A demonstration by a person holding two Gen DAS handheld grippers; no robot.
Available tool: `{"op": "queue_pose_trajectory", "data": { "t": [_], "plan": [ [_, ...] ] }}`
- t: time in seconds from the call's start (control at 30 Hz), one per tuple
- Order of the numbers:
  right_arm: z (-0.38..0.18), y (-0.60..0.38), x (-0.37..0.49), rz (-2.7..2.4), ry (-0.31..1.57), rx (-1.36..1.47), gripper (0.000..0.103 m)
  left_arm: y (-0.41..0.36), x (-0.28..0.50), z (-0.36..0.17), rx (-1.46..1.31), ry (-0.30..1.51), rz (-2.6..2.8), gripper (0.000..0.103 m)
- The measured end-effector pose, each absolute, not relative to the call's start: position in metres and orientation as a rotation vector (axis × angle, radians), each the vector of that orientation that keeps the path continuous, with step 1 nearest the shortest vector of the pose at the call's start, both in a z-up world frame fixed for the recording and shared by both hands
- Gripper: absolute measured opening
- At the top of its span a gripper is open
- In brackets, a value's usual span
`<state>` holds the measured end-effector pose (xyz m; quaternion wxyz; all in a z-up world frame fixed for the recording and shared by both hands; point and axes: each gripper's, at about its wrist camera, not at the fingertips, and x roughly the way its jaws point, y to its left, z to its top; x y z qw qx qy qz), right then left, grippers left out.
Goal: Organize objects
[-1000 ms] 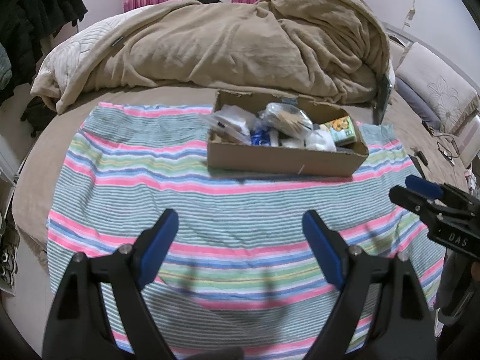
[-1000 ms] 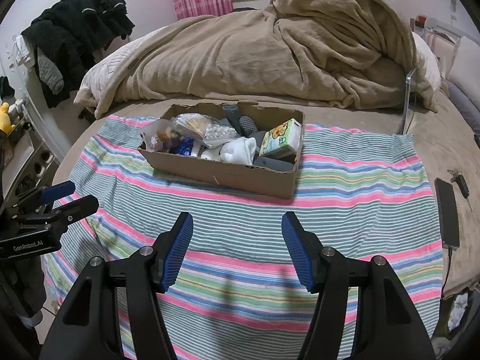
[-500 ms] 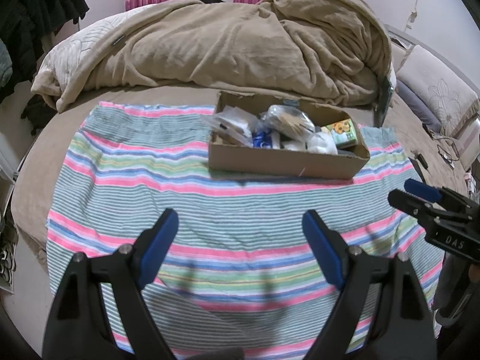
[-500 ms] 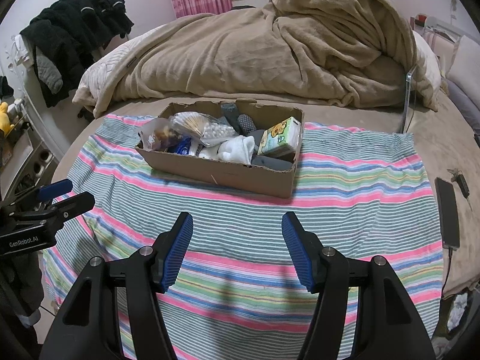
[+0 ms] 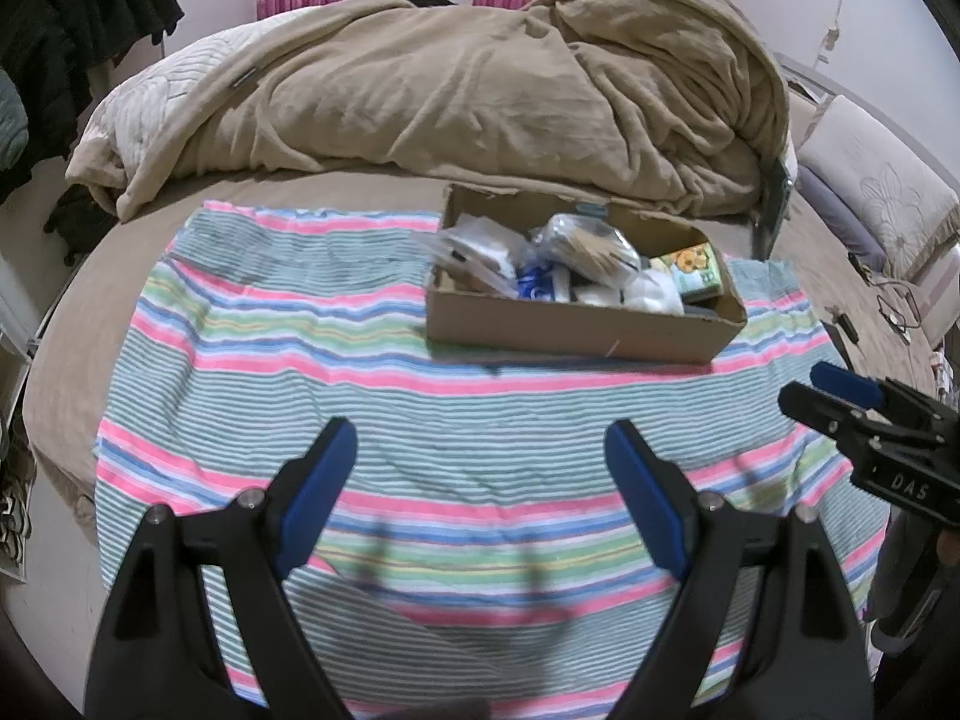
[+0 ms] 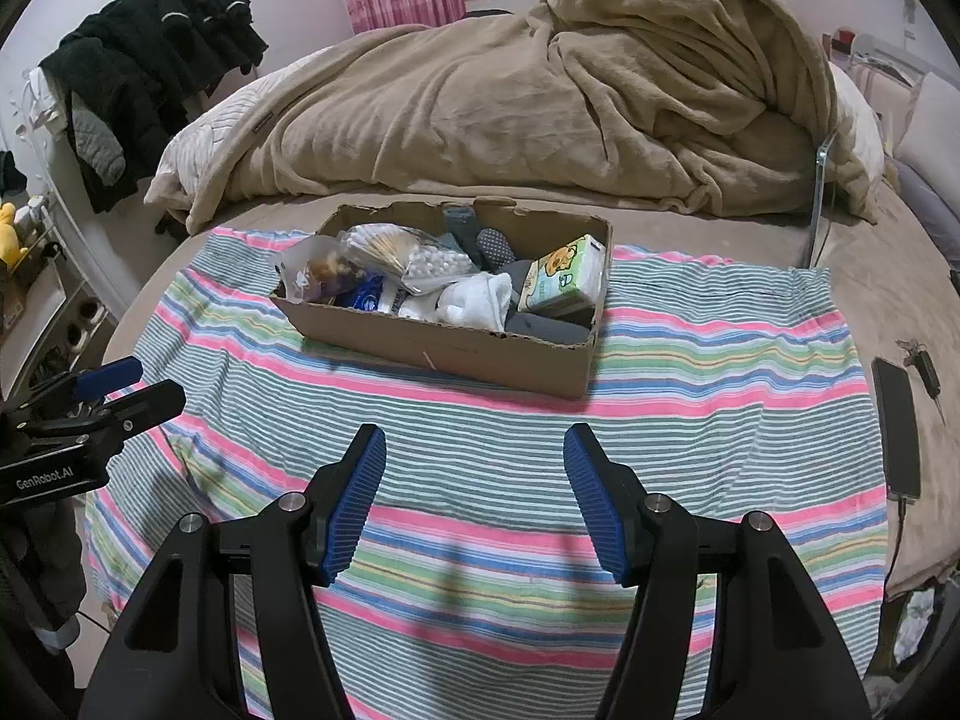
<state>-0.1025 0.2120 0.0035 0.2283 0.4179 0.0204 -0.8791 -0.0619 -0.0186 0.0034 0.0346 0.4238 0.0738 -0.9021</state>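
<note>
A shallow cardboard box (image 5: 576,336) (image 6: 456,354) sits on a striped cloth (image 5: 384,420) (image 6: 720,372) on the bed. It holds several items: plastic bags (image 6: 384,252), a white sock (image 6: 480,300), a green tissue pack (image 6: 564,276) (image 5: 693,267), grey socks (image 6: 540,324). My left gripper (image 5: 480,480) is open and empty, over the cloth in front of the box. My right gripper (image 6: 474,492) is open and empty, also short of the box. Each gripper shows at the edge of the other's view, the right one (image 5: 840,402) and the left one (image 6: 120,390).
A heaped tan blanket (image 5: 480,90) (image 6: 570,108) lies behind the box. A phone on a cable (image 6: 897,420) lies on the bed at the right of the cloth. Dark clothes (image 6: 150,78) hang at the left. Pillows (image 5: 870,204) are at the right.
Both grippers have drifted slightly; the box sits a little lower and further right in the left view. Both stay open and empty.
</note>
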Motion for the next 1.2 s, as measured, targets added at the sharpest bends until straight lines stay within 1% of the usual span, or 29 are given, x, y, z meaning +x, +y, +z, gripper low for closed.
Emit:
{"op": "queue_pose_trajectory", "data": {
  "t": [0.93,1.2],
  "plan": [
    [0.003,0.207,-0.104,-2.412,0.061,1.156,0.065,-0.017,-0.065,0.002,1.319,0.227,-2.773,0.086],
    [-0.004,0.206,-0.111,-2.391,0.071,1.164,0.065,-0.012,-0.073,-0.003,1.351,0.198,-2.812,0.086]
  ]
}}
